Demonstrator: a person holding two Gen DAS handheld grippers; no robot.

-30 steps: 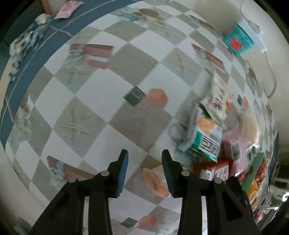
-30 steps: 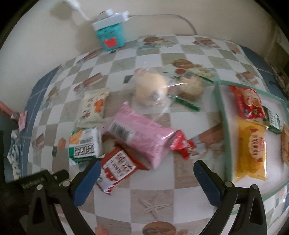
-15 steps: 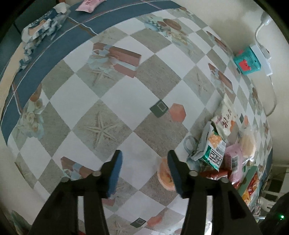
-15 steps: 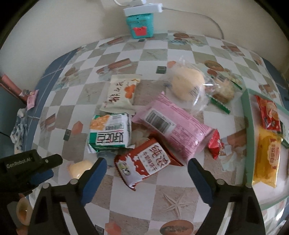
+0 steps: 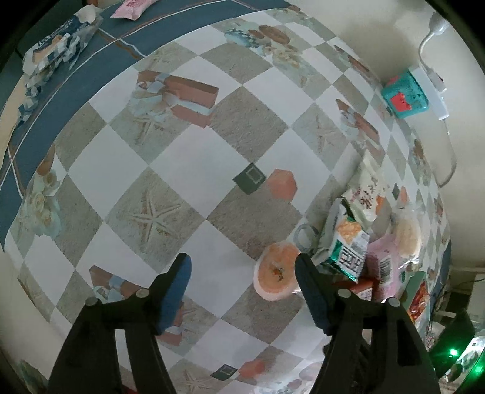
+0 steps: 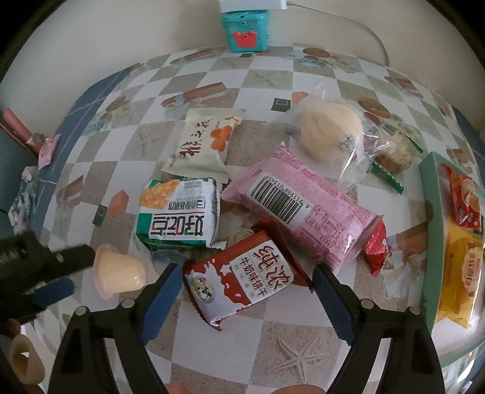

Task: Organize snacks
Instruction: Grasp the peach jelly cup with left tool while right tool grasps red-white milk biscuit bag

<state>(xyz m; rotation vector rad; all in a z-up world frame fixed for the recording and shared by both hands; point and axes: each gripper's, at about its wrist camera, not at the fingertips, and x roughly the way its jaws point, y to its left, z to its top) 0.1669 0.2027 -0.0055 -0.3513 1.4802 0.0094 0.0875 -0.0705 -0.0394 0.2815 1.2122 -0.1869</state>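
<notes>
A pile of snacks lies on the checkered tablecloth. In the right wrist view my right gripper (image 6: 245, 272) is open with its fingers on either side of a red milk-biscuit pack (image 6: 242, 278). Behind it lie a pink pack (image 6: 303, 206), a green-and-white pack (image 6: 178, 215), a white pack (image 6: 203, 142) and a bagged bun (image 6: 330, 133). An orange jelly cup (image 6: 118, 272) lies at the left, also showing in the left wrist view (image 5: 275, 272). My left gripper (image 5: 242, 266) is open and empty, its right finger beside the cup.
A green tray (image 6: 430, 230) at the right holds a yellow pack (image 6: 460, 272) and a red pack (image 6: 463, 200). A teal box (image 6: 245, 27) and power strip stand against the back wall. A blue-patterned packet (image 5: 57, 39) and a pink packet (image 5: 133, 4) lie at the table's far left edge.
My left gripper has opened wide and the jelly cup now lies free beside its right finger. My right gripper has moved down and forward so its fingers frame the red biscuit pack.
</notes>
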